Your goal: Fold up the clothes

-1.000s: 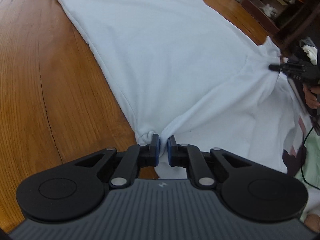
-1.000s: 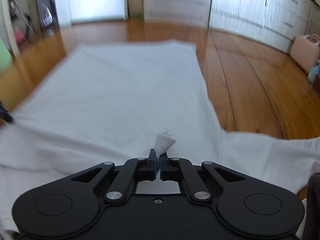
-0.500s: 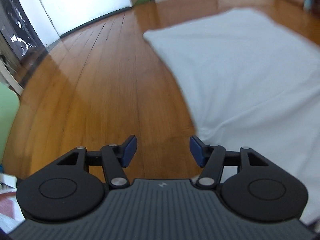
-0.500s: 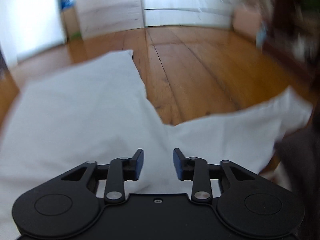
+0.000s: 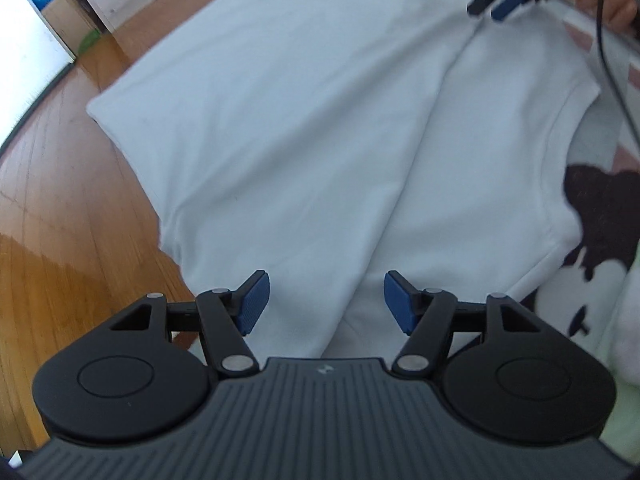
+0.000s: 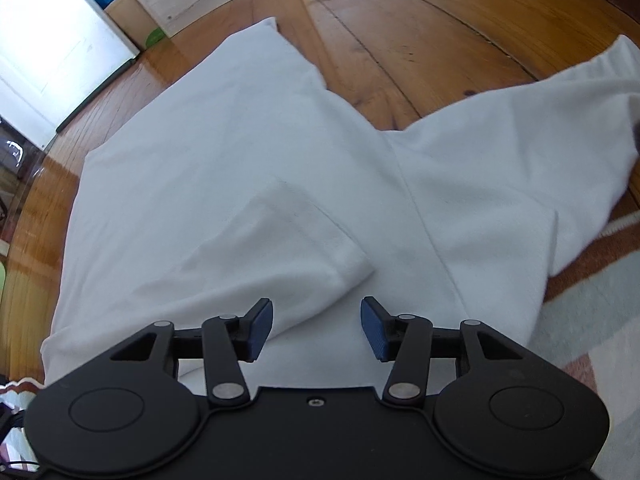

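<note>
On the wooden floor [image 6: 420, 20] a white T-shirt [image 5: 304, 128] is laid out flat, body stretching away from the person toward the far wall, collar [image 5: 560, 128] at the near end beside a patterned rug [image 6: 592, 300]. One sleeve [image 6: 280, 248] is seen folded inward over the chest, its cuff lying just ahead of the right gripper [image 6: 317, 328]; the other sleeve [image 6: 540, 128] is spread outward across the bare boards, one edge resting on the rug. The left gripper [image 5: 326, 304] is held above the shirt near its shoulder, blue pads [image 5: 252, 300] standing well apart with only cloth below and nothing clamped; its jaws have just been opening, and no fabric is pinched between them. The right gripper is likewise recorded with jaws apart, just been opening, the folded sleeve lying free beneath rather than gripped; in the left wrist view it is visible at the far side of the collar, carried by a hand [image 5: 616, 4] with a cable [image 5: 612, 72] trailing. The step in hand is judged to be a release after the first sleeve fold. The coming move is judged to turn on the unfolded sleeve: it lies to the right of the right gripper, off the shirt's long axis, which runs straight ahead from both tools. The right hand is taken as the nearer; the sleeve would need to be carried across toward the midline. Slippage of the already folded sleeve is noted as the likely risk.
</note>
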`<state>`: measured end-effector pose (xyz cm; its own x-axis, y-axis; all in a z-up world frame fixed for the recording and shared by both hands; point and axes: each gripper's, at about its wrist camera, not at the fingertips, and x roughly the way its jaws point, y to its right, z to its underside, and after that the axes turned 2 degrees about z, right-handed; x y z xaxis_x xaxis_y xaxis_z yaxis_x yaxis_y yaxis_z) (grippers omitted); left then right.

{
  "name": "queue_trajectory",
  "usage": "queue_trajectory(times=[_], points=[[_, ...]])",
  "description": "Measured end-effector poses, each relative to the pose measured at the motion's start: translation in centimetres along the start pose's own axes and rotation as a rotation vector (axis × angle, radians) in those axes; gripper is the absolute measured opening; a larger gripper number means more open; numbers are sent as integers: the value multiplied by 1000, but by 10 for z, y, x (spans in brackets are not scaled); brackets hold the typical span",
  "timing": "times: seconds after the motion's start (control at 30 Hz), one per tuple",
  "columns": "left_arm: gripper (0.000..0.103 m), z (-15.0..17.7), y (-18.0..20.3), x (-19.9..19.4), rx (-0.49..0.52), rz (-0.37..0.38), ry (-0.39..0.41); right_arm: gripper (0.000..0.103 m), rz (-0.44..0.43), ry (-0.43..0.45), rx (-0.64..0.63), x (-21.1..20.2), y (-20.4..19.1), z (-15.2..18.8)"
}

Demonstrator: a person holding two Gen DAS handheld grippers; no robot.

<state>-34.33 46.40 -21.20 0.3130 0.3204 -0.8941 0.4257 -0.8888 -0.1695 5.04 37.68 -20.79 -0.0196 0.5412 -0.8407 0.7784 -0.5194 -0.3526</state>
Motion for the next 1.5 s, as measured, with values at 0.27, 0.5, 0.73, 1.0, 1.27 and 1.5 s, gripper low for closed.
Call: queue_trajectory(times=[0.27,0.5,0.73,1.0,1.27,1.5], points=[[16,14,-31,2,-126,68,65,50,29,70,-82,9,-7,-11],[4,18,-50,-42,-324,101,188,5,-7,219,-115,-39,-6,-8],[9,17,-8,-5,-139,39,-58,11,170,92,-304,-20,8,15],[55,27,-61,-38,-499,235,97,41,79,141,-317,-34,3,2],[55,12,-131,4,-936,106,18,45,32,112,-440,-1,-27,-18],[18,8,-113,42,-790,87,77,27,81,124,-632,22,-46,-4]])
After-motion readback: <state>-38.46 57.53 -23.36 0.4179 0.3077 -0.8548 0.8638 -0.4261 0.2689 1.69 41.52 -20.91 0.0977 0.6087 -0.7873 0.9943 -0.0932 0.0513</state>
